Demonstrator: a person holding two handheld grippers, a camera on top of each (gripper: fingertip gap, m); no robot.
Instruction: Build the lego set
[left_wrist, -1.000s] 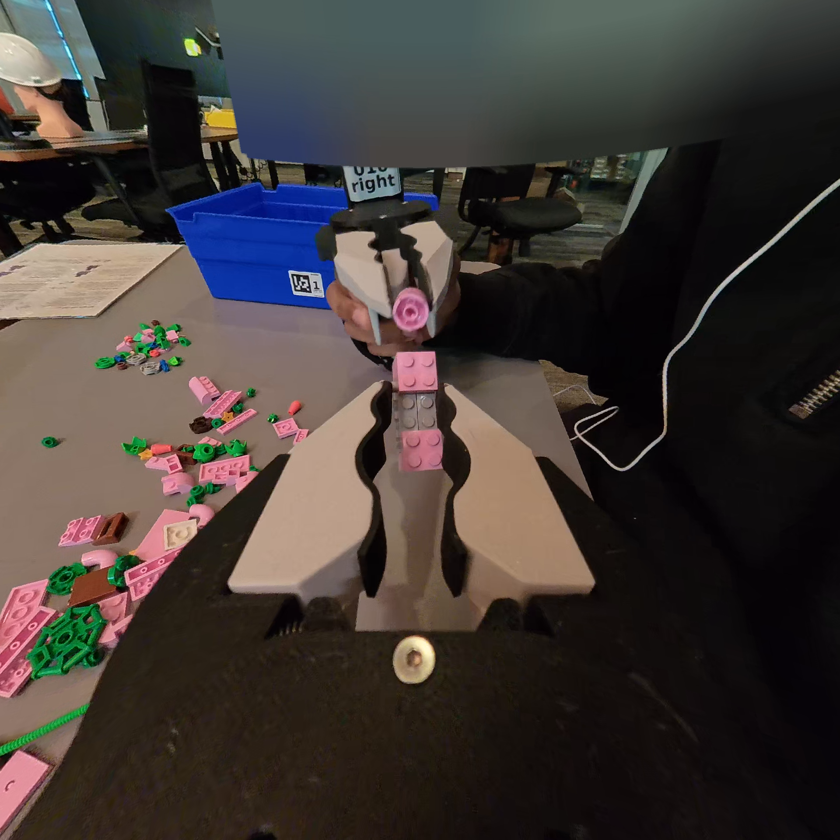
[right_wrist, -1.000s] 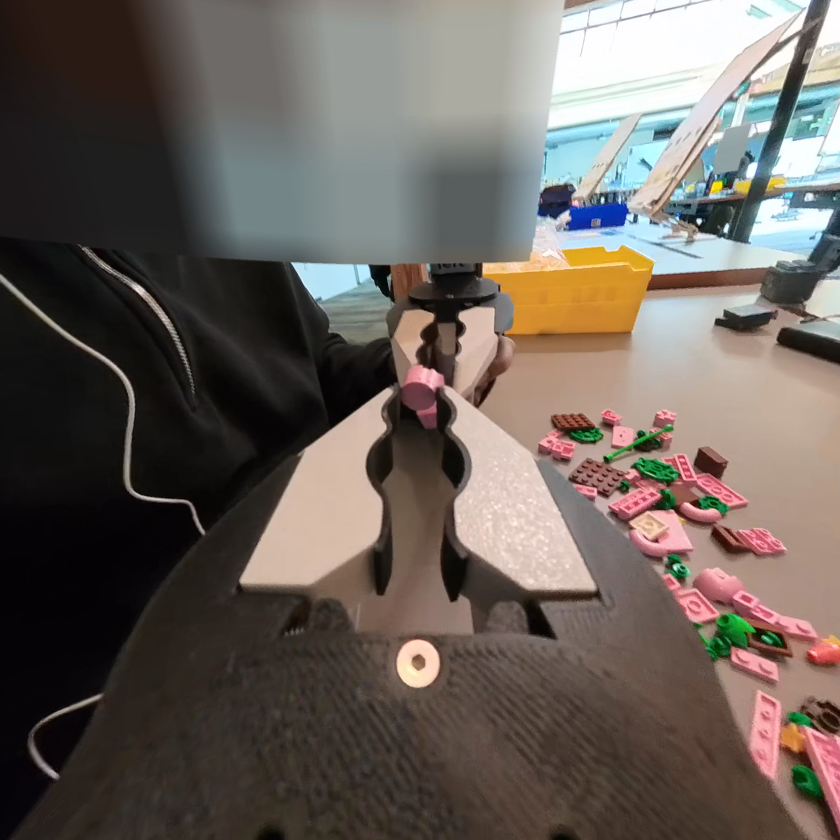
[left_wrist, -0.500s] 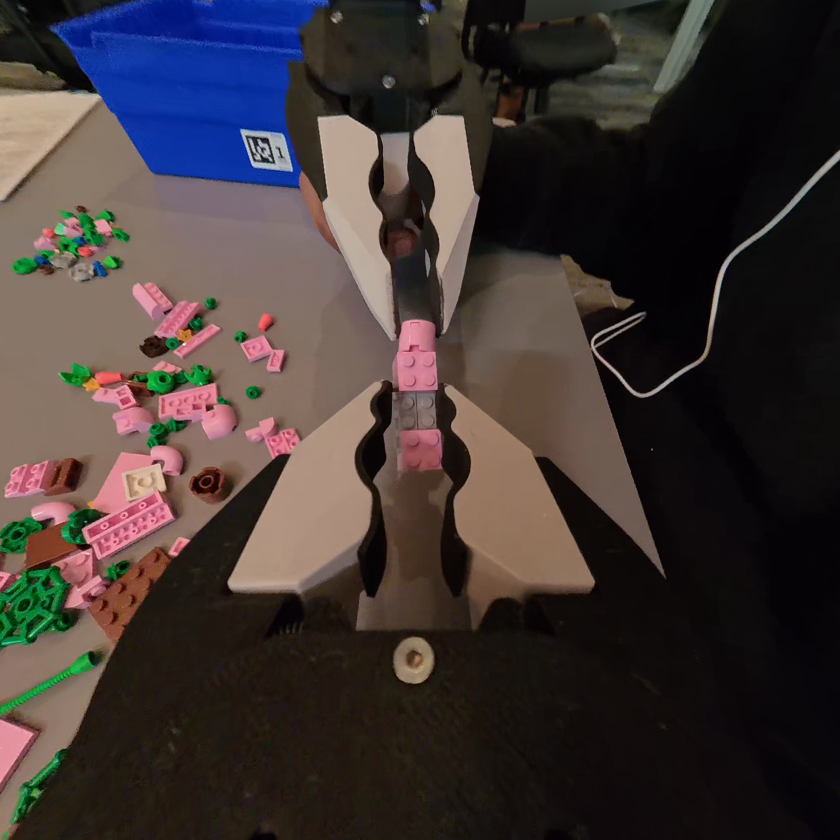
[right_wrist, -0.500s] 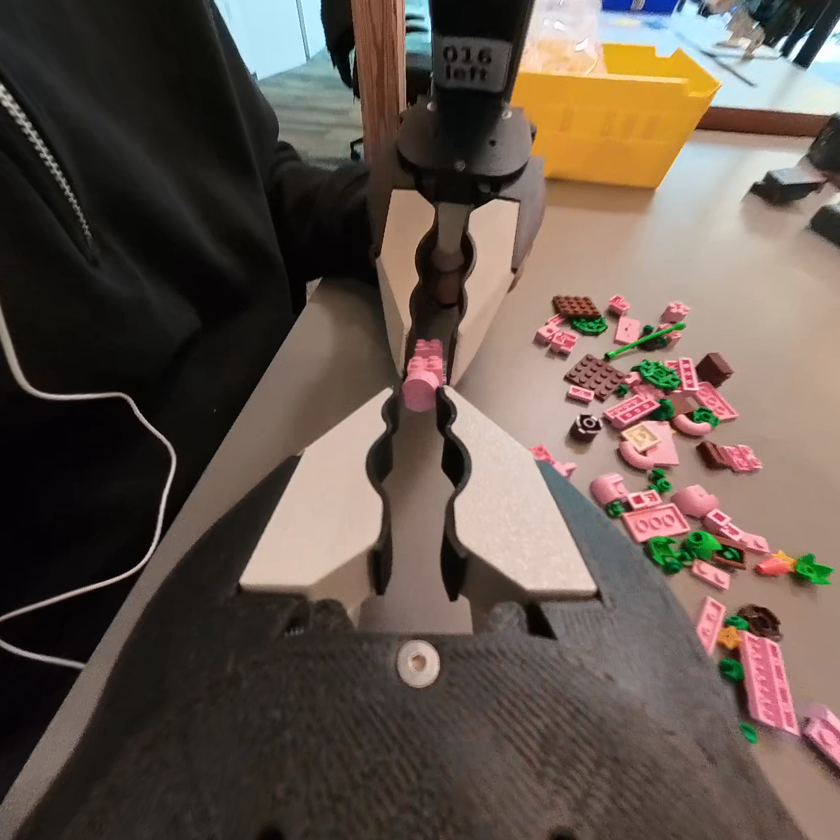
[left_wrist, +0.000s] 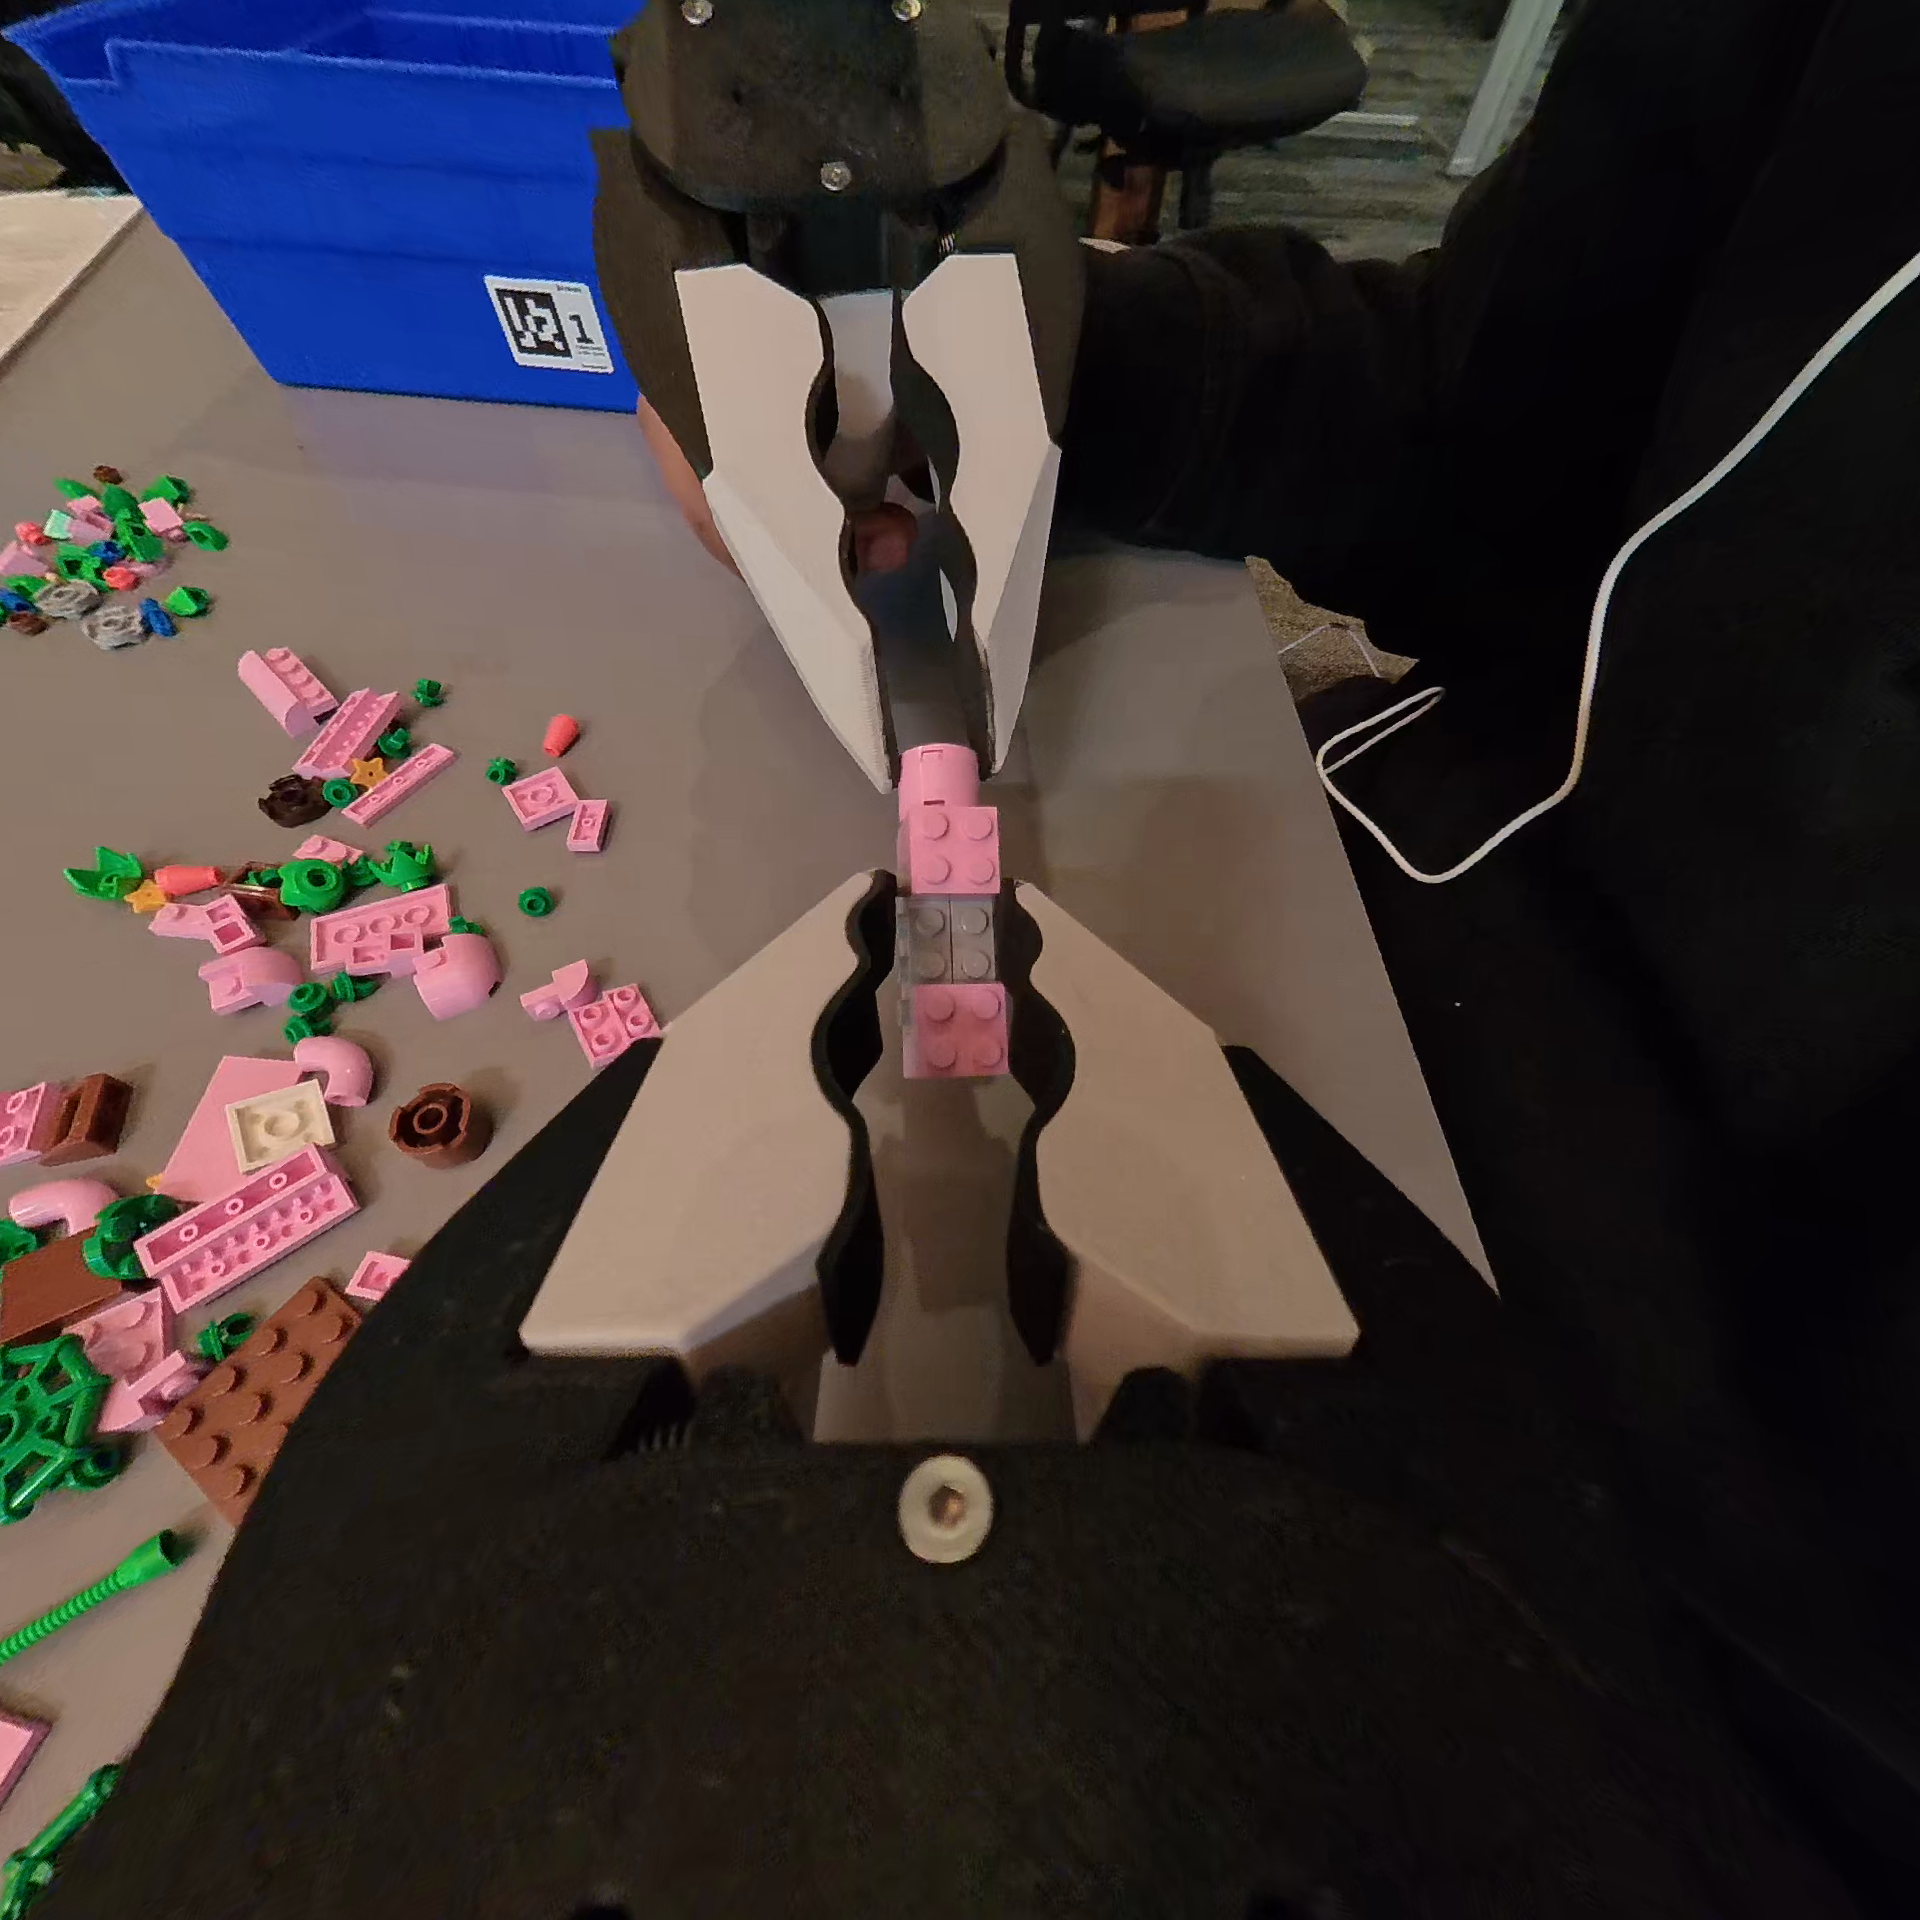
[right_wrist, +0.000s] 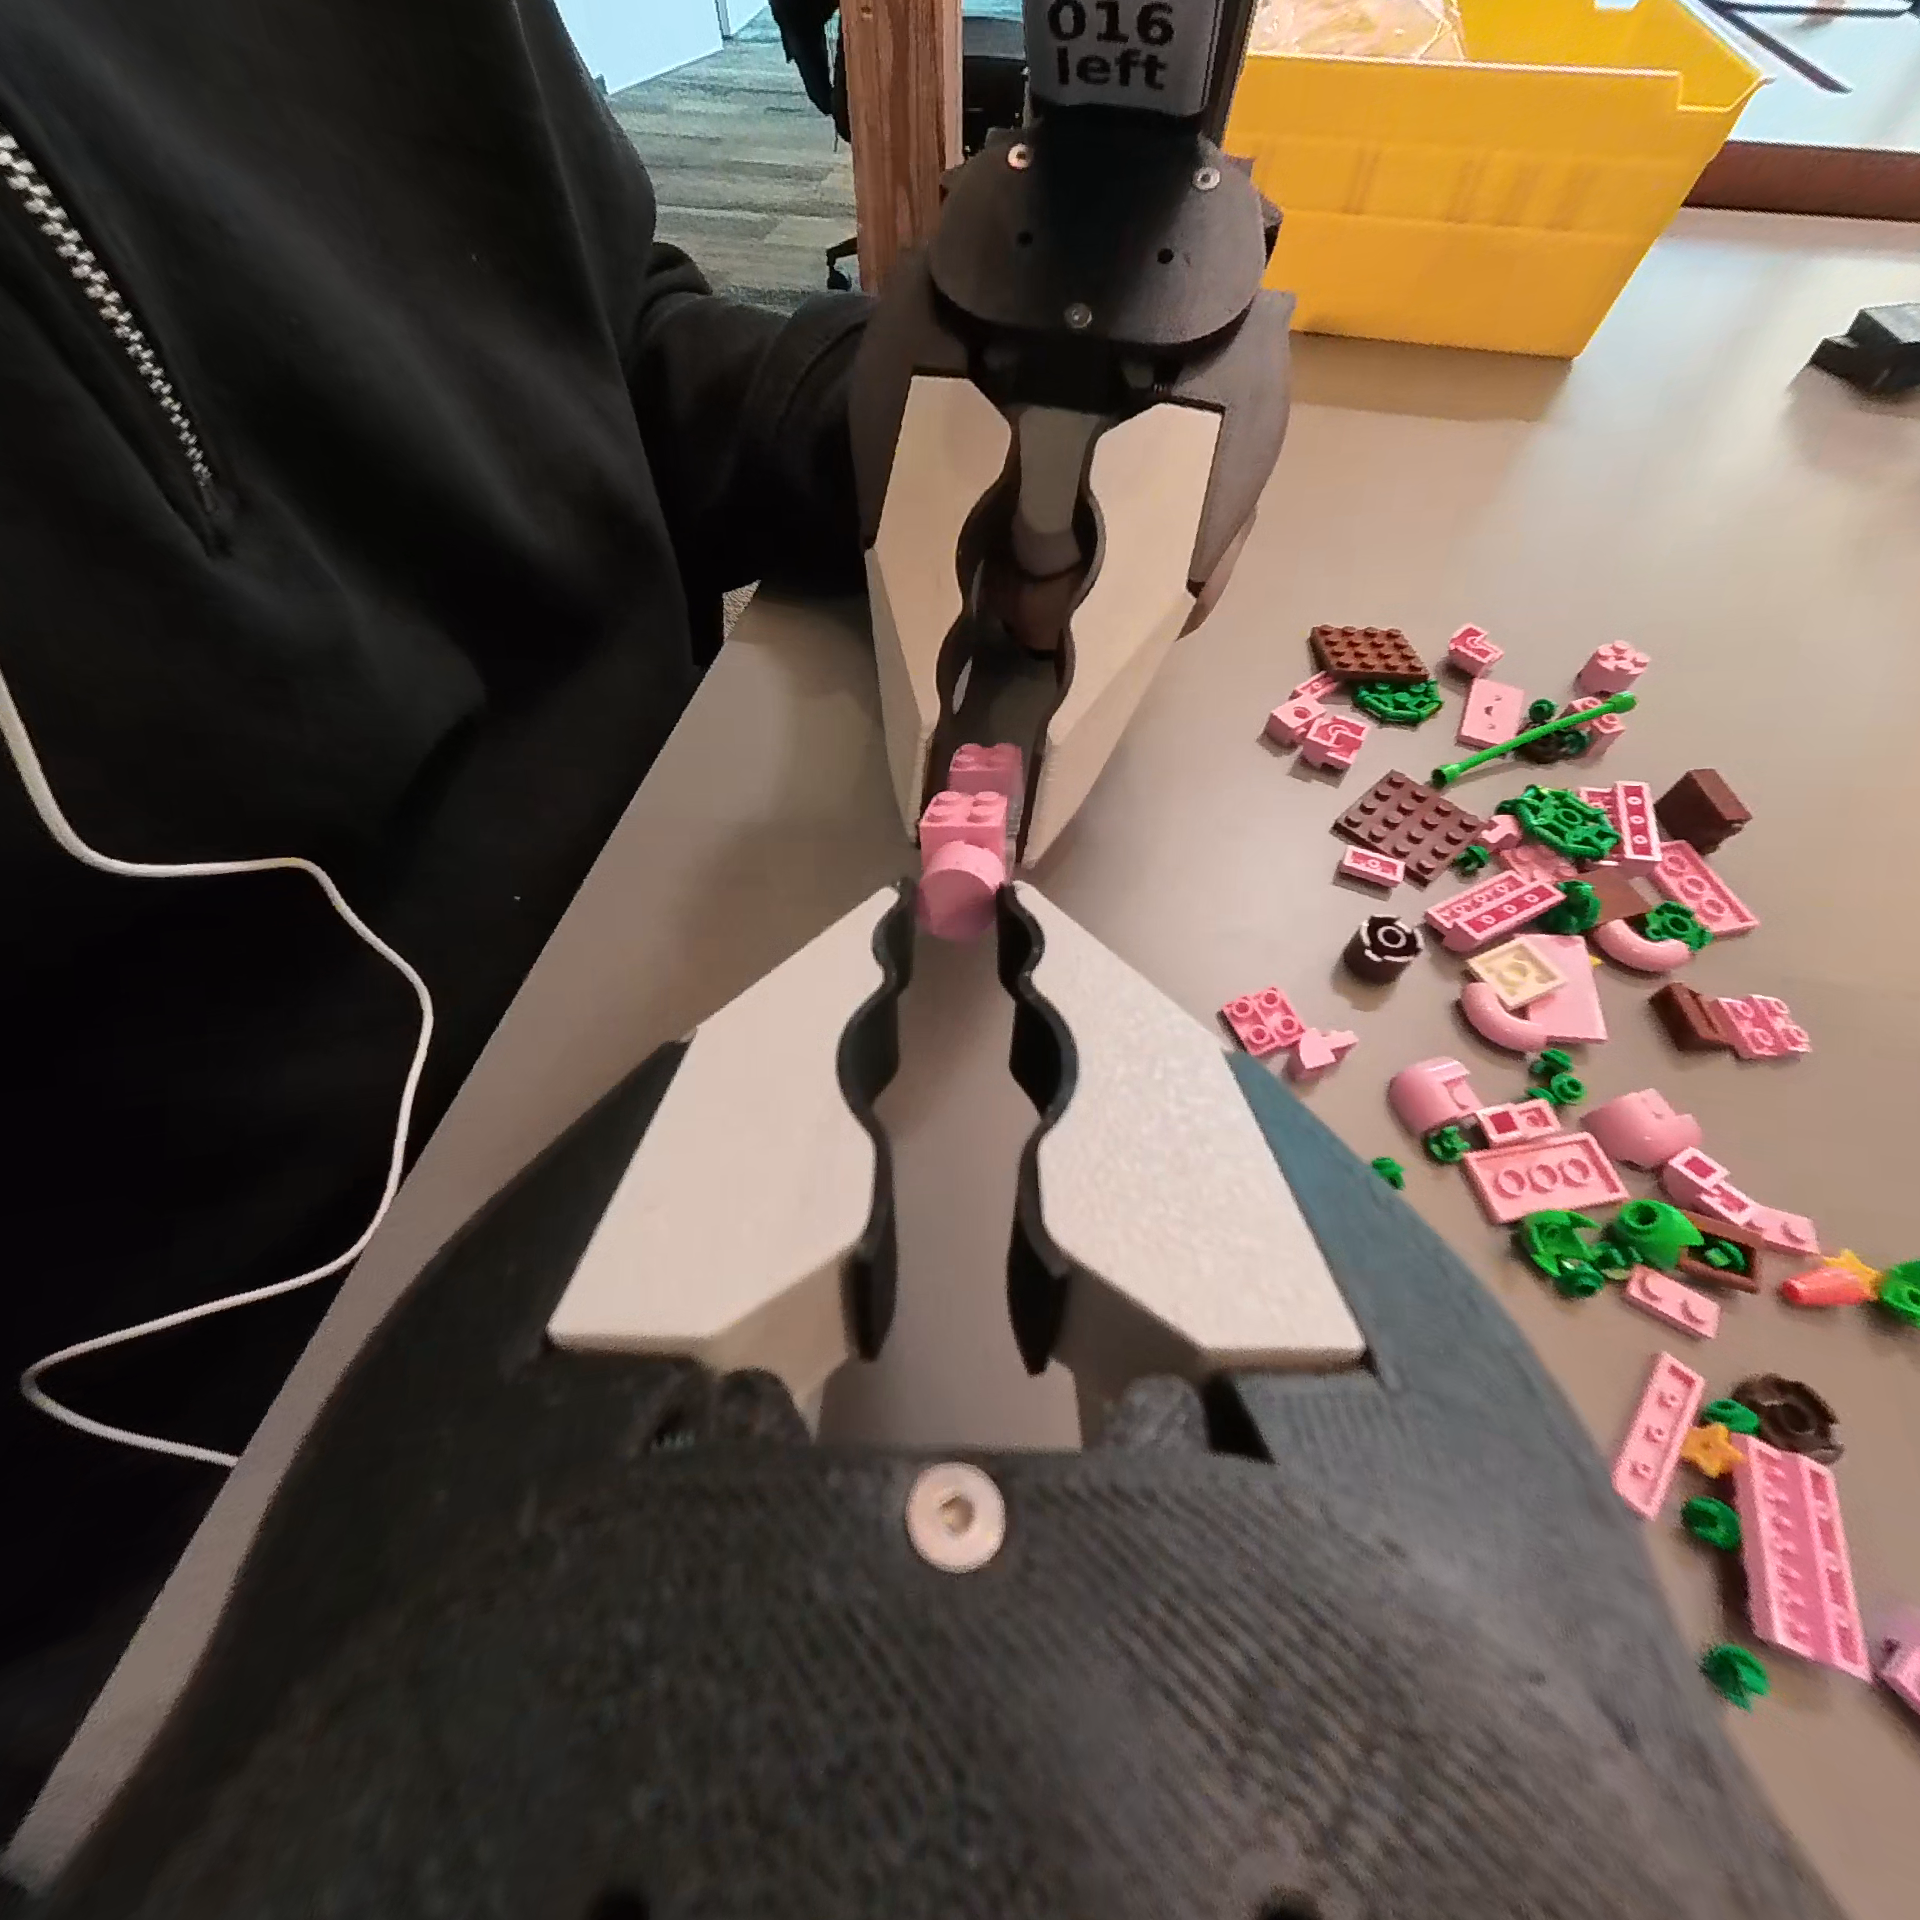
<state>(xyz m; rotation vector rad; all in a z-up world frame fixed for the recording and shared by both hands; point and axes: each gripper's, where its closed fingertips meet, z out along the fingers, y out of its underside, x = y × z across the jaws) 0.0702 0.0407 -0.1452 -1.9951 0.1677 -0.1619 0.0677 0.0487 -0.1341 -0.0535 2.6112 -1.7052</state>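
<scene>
My left gripper (left_wrist: 951, 904) is shut on a small pink and grey brick assembly (left_wrist: 954, 966), held over the table's near edge. My right gripper (right_wrist: 951, 899) faces it tip to tip and is shut on a round pink piece (right_wrist: 956, 894). That piece (left_wrist: 938, 777) presses against the assembly's far pink end (left_wrist: 949, 850). In the right wrist view the assembly (right_wrist: 971, 805) sits between the left gripper's fingers (right_wrist: 1081, 748). The right gripper also shows in the left wrist view (left_wrist: 935, 769).
Loose pink, green and brown bricks (left_wrist: 343, 935) lie spread over the grey table (left_wrist: 644, 582), also in the right wrist view (right_wrist: 1538, 904). A blue bin (left_wrist: 343, 187) stands behind them and a yellow bin (right_wrist: 1475, 177) at the far side. A person in a black jacket (right_wrist: 312, 416) stands close. The tips of both grippers are at nearly the same place.
The two grippers have come together and dropped toward the table. The round pink piece, apart from the assembly a second ago, now touches its end.
</scene>
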